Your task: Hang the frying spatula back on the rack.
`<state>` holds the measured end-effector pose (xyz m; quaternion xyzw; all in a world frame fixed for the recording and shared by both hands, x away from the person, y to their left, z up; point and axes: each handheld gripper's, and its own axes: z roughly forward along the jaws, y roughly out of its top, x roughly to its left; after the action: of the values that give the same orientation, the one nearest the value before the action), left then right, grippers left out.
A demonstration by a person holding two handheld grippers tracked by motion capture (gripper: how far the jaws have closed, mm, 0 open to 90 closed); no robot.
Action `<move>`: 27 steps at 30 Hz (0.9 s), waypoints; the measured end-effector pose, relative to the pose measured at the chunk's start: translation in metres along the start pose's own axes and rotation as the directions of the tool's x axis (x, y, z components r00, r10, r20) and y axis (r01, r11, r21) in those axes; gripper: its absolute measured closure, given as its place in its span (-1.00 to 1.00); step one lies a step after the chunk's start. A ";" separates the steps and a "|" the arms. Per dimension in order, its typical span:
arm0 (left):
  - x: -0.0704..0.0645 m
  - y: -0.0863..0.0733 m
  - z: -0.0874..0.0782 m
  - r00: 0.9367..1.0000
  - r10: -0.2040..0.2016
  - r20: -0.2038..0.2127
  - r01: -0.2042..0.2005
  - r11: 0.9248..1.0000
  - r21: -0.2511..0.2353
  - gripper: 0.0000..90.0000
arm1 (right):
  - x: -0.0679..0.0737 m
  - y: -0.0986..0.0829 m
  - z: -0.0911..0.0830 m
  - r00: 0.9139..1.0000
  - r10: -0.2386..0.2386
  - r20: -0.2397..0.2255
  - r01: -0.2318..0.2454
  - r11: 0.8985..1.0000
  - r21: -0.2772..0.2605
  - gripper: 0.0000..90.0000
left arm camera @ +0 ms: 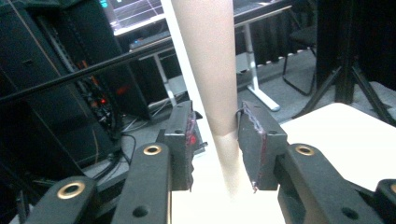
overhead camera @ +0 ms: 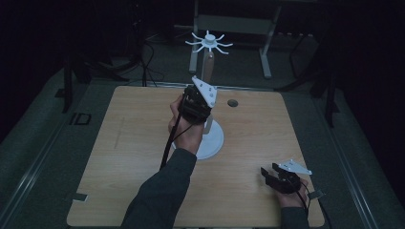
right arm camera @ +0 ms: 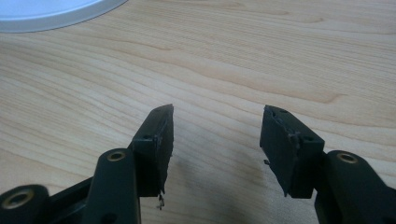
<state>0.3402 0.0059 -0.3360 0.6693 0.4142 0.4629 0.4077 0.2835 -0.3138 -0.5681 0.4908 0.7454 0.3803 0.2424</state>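
Observation:
A white stand rises from a round base [overhead camera: 213, 142] in the middle of the wooden table [overhead camera: 124, 143]. It is topped by a white crown of hooks [overhead camera: 209, 43], and a tan tube [overhead camera: 208, 67] sits on its pole. My left gripper [overhead camera: 203, 95] is raised at the pole. In the left gripper view the tan tube [left arm camera: 215, 79] stands between the jaws of that gripper [left arm camera: 215, 147]. The right pad [left arm camera: 254, 140] touches it, and a narrow gap is left at the other pad. My right gripper [overhead camera: 267, 175] rests low near the table's front right corner, open [right arm camera: 215, 140] over bare wood.
A small dark round hole [overhead camera: 232, 103] lies in the table behind the stand. Bits of tape mark the front corners [overhead camera: 79, 196]. The base's edge [right arm camera: 56, 11] is at the top left of the right gripper view. A desk frame and cables stand in the dark beyond the table.

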 end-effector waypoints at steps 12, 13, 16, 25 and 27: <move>0.005 -0.002 -0.008 0.996 -0.020 0.083 0.021 1.000 -0.020 0.26 | 0.000 0.000 0.000 1.000 0.001 0.000 -0.001 1.000 0.003 -0.02; 0.006 -0.003 -0.009 0.996 -0.019 0.092 0.021 1.000 -0.021 0.25 | 0.000 0.000 0.000 1.000 0.000 0.000 0.000 1.000 0.002 -0.02; 0.007 -0.003 -0.011 0.993 -0.020 0.120 0.023 0.999 -0.023 0.23 | 0.000 0.000 0.000 1.000 0.001 0.000 -0.001 1.000 0.002 -0.02; 0.015 -0.007 -0.013 0.961 -0.036 0.275 0.044 0.999 -0.023 0.19 | 0.000 0.000 0.000 1.000 0.003 -0.001 -0.003 1.000 0.003 -0.02; 0.016 -0.009 -0.014 0.952 -0.027 0.305 0.037 0.999 -0.027 0.18 | 0.000 0.000 0.000 1.000 0.004 -0.002 -0.004 1.000 0.003 -0.02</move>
<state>0.3293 0.0260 -0.3362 0.7191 0.3497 0.3544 0.4848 0.2837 -0.3139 -0.5680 0.4925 0.7453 0.3801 0.2400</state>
